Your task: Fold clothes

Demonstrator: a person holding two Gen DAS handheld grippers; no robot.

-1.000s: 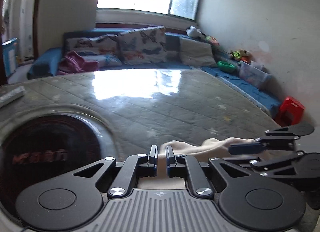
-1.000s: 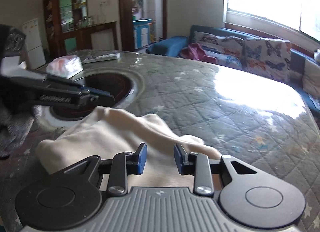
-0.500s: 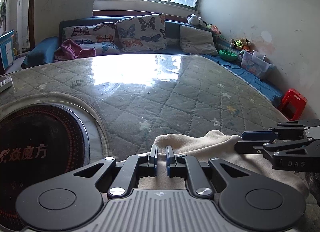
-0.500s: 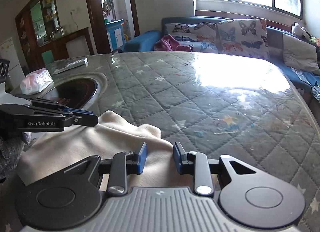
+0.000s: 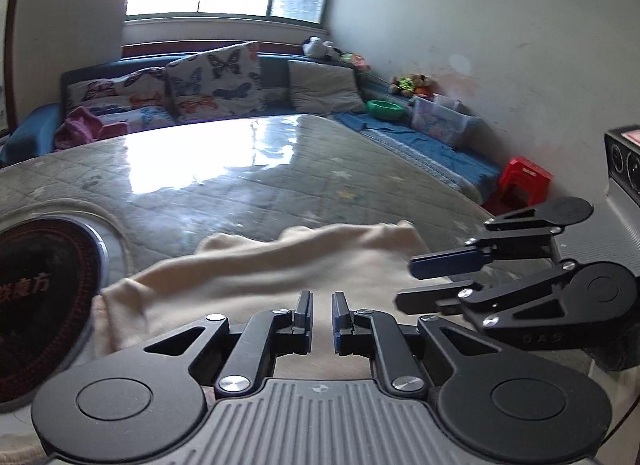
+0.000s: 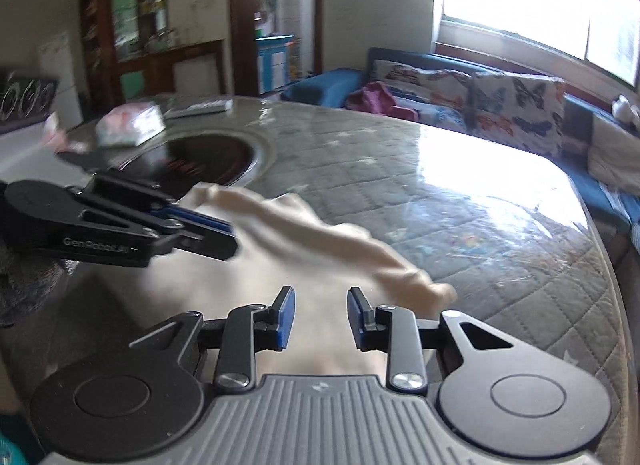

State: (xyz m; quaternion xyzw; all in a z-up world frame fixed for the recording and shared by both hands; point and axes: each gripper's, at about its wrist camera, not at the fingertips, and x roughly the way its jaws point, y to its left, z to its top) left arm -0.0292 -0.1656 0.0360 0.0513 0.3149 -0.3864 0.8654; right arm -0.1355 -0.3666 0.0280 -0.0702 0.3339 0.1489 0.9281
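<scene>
Left gripper (image 5: 321,317) over the cream garment (image 5: 280,265), jaws slightly apart w/ nothing pinched. Right gripper (image 6: 321,319) wider open, also over the garment (image 6: 328,249), empty. Garment lies bunched on the quilted table (image 6: 460,205), near edge, just beside the dark round hob (image 5: 36,285). Beyond the table: butterfly cushions (image 5: 216,81).

Cream garment (image 5: 280,265), left gripper (image 5: 321,319) parted

Left claw (image 5: 321,319) and right claw (image 6: 321,319) both parted, side by side.
</scene>
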